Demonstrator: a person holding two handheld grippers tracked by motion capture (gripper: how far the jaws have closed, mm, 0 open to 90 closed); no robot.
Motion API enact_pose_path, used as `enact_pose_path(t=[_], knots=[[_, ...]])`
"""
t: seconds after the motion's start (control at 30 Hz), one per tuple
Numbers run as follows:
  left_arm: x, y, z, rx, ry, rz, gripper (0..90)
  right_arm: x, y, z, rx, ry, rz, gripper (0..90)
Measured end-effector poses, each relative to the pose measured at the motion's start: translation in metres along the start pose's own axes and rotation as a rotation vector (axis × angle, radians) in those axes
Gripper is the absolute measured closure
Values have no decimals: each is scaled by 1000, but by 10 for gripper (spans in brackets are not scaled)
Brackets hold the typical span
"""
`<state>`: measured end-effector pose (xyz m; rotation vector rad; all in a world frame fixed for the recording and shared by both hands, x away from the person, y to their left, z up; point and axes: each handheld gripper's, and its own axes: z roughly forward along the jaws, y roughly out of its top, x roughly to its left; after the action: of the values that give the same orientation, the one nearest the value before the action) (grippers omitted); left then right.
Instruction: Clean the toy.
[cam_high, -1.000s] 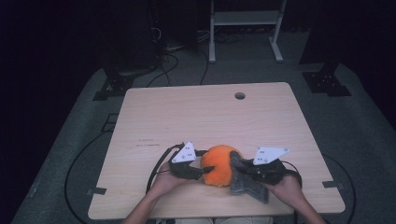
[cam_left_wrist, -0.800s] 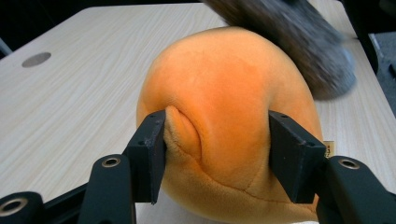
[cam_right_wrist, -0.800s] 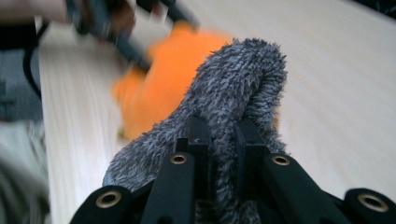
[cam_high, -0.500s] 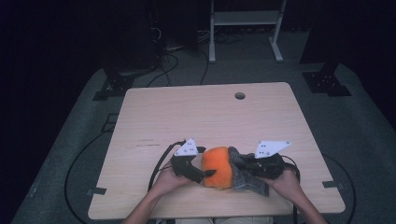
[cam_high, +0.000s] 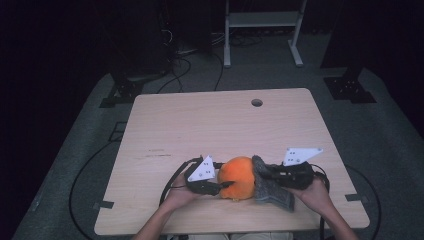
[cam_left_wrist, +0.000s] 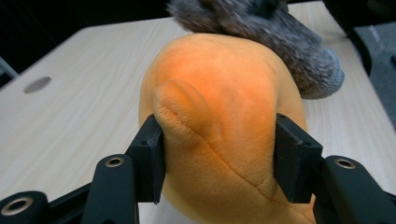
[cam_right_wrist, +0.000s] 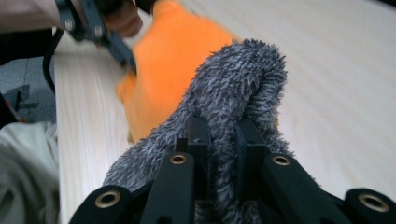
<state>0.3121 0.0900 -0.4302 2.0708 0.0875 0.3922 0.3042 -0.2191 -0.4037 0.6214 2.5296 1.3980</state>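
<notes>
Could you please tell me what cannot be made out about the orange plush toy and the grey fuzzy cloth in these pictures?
- Orange plush toy: its shape and underside; the left gripper view is too close and cuts it off at the bottom edge.
- Grey fuzzy cloth: what kind of item it is; bunched in the right gripper.
- Whether toy and cloth are joined: the seam is hidden in the high view.
- Left gripper: blurred in the right gripper view.

A pale wooden counter (cam_high: 200, 125) has a round cable hole (cam_high: 257, 102) near its far edge. Beyond the far edge, on grey carpet (cam_high: 390, 135), stand a white metal frame (cam_high: 262, 20) and black stand feet (cam_high: 120, 92), with loose cables (cam_high: 190, 60).
</notes>
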Motion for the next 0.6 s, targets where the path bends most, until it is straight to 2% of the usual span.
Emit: enact_pose_path(t=[0.07,0.1,0.17,0.23,0.37,0.4,0.5,0.57,0.6], knots=[[0,-1,-1,5,-2,4,445,-1,7,8,-3,8,-12,789],[2,-5,-1,5,-8,-13,444,-2,7,11,-3,9,-12,789],[3,-7,-2,-4,-18,-22,441,-4,3,12,-12,19,9,790],[2,-6,-2,-5,-20,-14,432,-7,-5,10,-5,20,26,790],[-1,-4,-1,-6,-20,2,427,-10,-20,2,50,-4,43,790],[-2,-4,-1,-6,-21,9,428,-11,-21,-1,47,-1,51,790],[-3,-3,0,-11,-26,30,428,-8,-9,-6,-5,23,39,790],[-6,-2,0,-16,-28,52,429,-6,8,-2,-35,55,8,789],[-7,-2,0,-13,-28,61,429,-6,14,1,-30,61,-10,790]])
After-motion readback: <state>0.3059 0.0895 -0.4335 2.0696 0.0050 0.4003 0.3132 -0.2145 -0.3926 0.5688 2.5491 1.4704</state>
